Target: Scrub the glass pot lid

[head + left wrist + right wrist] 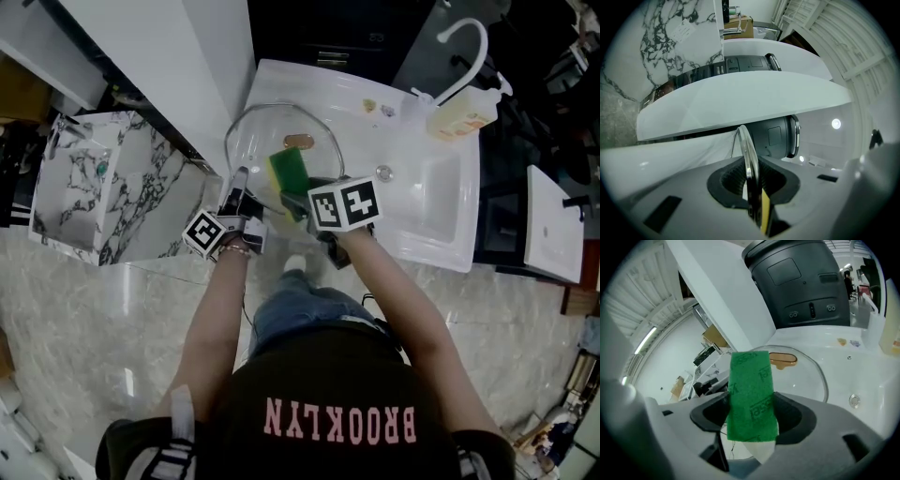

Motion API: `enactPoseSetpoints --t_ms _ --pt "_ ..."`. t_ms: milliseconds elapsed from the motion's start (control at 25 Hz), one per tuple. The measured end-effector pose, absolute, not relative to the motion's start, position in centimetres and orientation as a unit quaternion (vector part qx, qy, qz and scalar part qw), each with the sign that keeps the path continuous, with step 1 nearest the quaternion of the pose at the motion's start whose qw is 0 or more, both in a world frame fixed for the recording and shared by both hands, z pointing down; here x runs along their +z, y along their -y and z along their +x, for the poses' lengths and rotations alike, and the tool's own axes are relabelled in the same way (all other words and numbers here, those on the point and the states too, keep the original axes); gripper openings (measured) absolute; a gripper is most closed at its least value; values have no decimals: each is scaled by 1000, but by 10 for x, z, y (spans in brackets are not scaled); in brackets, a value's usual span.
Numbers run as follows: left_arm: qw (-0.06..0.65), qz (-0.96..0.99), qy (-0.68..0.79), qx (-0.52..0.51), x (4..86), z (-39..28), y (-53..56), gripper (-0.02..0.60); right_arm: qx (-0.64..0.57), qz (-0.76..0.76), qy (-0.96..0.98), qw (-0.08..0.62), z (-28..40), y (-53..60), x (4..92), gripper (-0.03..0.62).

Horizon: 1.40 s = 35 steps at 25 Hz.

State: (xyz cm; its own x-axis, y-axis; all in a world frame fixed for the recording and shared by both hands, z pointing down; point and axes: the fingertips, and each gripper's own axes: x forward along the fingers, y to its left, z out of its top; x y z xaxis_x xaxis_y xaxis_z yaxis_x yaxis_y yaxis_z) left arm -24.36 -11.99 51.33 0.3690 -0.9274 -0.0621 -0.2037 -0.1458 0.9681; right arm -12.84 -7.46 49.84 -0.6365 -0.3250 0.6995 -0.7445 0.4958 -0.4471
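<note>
The glass pot lid [267, 141], round with a metal rim and a wooden knob [298, 141], is held over the left part of the white sink [441, 216]. My left gripper [239, 192] is shut on the lid's near rim [749, 161], which runs edge-on between the jaws. My right gripper [298, 199] is shut on a green and yellow sponge [289, 171] that rests against the lid's near right part. In the right gripper view the sponge's green face [751, 394] stands in front of the lid [806, 376] and its knob [783, 359].
A white tap [464, 52] and a soap bottle [459, 122] stand at the sink's far right. The drain [383, 172] lies in the basin. A marble-patterned box [94, 183] is on the left. A dark bin [801, 282] stands beyond the sink.
</note>
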Motion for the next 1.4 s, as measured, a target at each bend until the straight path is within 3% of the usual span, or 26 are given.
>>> enactPoseSetpoints --t_ms 720,1400 --pt "510 654 414 -375 515 -241 122 44 384 409 728 395 -174 86 514 279" --pt "519 658 425 -343 519 -238 120 43 367 343 757 418 -158 81 523 279"
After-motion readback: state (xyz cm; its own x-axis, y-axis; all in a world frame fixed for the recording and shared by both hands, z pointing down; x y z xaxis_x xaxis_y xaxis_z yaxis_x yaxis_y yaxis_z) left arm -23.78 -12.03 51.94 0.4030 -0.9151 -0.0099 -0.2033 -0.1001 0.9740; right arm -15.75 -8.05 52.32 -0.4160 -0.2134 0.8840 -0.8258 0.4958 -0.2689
